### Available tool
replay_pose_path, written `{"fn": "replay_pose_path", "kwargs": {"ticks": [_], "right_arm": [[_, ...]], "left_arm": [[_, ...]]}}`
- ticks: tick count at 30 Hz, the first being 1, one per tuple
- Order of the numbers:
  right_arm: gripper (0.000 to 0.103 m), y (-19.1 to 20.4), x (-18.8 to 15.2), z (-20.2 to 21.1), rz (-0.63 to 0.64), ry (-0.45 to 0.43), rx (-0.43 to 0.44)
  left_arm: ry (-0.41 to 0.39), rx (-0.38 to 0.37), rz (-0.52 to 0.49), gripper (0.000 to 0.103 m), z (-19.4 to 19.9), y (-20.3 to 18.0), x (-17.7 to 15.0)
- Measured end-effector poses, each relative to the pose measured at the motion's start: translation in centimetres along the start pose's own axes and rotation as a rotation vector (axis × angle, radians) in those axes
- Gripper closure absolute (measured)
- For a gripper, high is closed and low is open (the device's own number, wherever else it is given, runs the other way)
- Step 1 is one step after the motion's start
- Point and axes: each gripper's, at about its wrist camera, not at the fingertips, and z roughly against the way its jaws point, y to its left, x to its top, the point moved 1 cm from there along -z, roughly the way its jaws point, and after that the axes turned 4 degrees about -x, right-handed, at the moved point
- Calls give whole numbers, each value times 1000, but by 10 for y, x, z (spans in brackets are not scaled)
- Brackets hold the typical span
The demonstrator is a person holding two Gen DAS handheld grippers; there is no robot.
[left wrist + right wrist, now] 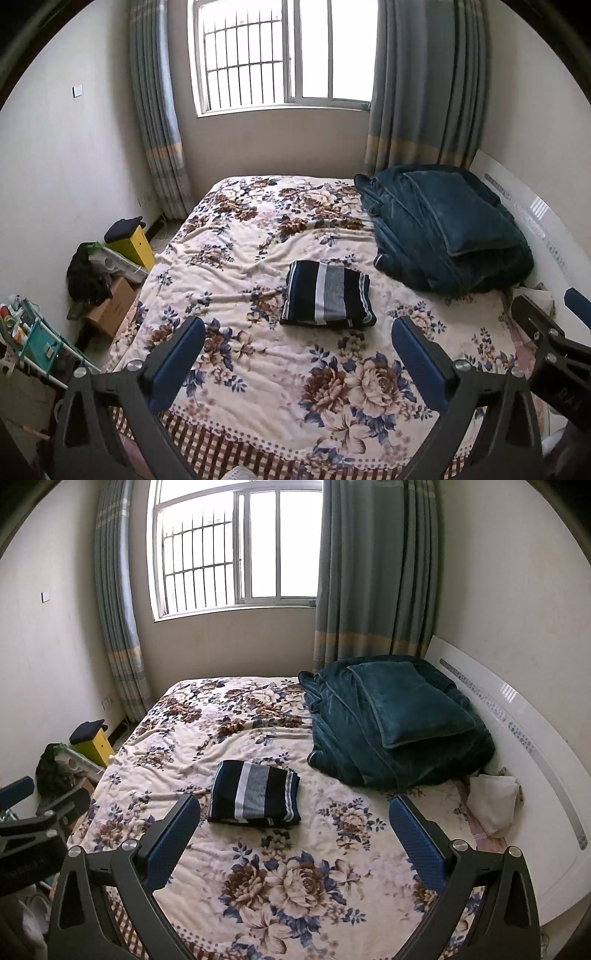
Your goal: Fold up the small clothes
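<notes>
The folded navy, grey and white striped garment (pixel 328 294) lies flat mid-bed on the floral bedspread (pixel 258 369), beyond both released, empty tongs, between the left tongs (pixel 297 354) and right tongs (pixel 293 830), long axis running near-to-far, equally reachable.

Daylight pours in through the barred, white-framed window (pixel 284 55) at the far wall, its panes blown out to plain white glare in both wrist views, while the room below it is evenly but softly lit. Under the window the grey wall lies in shade, and the folded dark-teal plush blanket (pixel 395 720) to its lower right casts a soft shadow on the floral bedspread (pixel 258 849). Both pictures are sharp, with strong fisheye bending and black corners far from the window.
</notes>
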Motion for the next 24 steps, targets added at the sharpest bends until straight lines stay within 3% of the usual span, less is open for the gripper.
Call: {"fn": "replay_pose_path", "kwargs": {"ticks": [24], "right_arm": [[0,-1,-12,-6,3,21,11]], "left_arm": [[1,16,-9,0,4,-2,-6]]}}
